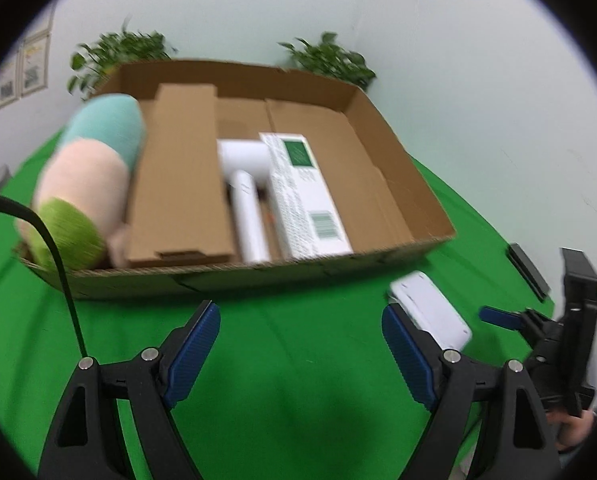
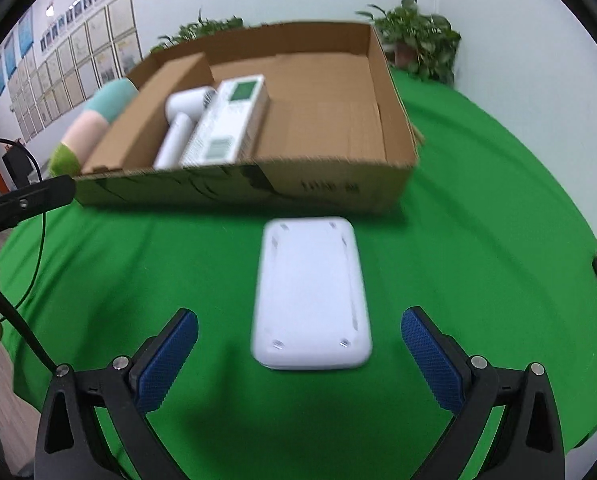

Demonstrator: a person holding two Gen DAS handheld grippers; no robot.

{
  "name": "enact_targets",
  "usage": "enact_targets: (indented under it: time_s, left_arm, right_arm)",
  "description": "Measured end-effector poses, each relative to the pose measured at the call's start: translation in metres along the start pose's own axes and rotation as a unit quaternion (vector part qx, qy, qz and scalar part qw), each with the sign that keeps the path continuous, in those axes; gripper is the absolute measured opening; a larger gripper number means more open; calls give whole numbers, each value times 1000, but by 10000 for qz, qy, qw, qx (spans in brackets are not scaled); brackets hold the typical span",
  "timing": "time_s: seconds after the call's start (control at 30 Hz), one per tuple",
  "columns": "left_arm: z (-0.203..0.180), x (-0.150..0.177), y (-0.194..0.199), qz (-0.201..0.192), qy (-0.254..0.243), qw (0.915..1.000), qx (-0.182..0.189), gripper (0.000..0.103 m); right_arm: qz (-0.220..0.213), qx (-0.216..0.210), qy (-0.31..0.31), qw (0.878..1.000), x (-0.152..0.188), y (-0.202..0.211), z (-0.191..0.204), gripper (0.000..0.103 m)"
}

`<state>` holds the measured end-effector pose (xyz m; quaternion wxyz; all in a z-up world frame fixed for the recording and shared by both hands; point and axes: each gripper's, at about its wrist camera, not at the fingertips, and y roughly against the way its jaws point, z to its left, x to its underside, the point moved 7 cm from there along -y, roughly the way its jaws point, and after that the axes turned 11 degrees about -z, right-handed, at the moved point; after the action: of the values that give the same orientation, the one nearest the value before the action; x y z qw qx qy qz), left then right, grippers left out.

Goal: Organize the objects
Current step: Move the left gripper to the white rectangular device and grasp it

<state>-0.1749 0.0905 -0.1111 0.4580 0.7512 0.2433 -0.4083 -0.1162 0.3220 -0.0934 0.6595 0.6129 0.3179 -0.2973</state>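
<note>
So the cardboard box (image 2: 330, 196) sits on the green tablecloth (image 1: 298, 380) with four things inside: one plush toy (image 1: 86, 184) in teal, pink and green at its left end, one long brown carton (image 1: 180, 176), one white hair dryer (image 1: 244, 188), and one white-and-green package (image 1: 306, 196) side by side. One white flat device (image 2: 312, 294) lies outside, just in front of the box. Two potted plants (image 2: 422, 44) behind it. Left gripper (image 1: 300, 354) is spread wide, empty; right gripper (image 2: 298, 358) also spread, device's near end between its fingers, not touching. Only the right view shows the device whole and the wall of framed pictures (image 2: 78, 52).
</note>
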Motion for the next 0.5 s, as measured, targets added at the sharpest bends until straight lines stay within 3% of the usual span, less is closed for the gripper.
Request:
enact_targets:
  time_s: [0.07, 0.13, 0.2, 0.3, 0.5]
  left_arm:
    - [-6, 5, -7, 85, 4, 9999, 95, 83]
    - [-10, 9, -12, 152, 0, 9997, 180, 83]
    - [-13, 12, -15, 207, 14, 9995, 234, 83]
    - [-15, 16, -16, 251, 33, 9990, 355, 83]
    - [-18, 33, -17, 544, 442, 9934, 905, 82]
  right_arm:
    - [145, -13, -33, 9999, 7, -8, -6, 96]
    - [317, 25, -8, 9995, 14, -16, -8, 73]
    - [399, -32, 49, 9992, 16, -21, -5, 64]
    - [372, 9, 130, 9992, 19, -22, -1, 64]
    - [410, -590, 112, 9973, 32, 2, 35, 68]
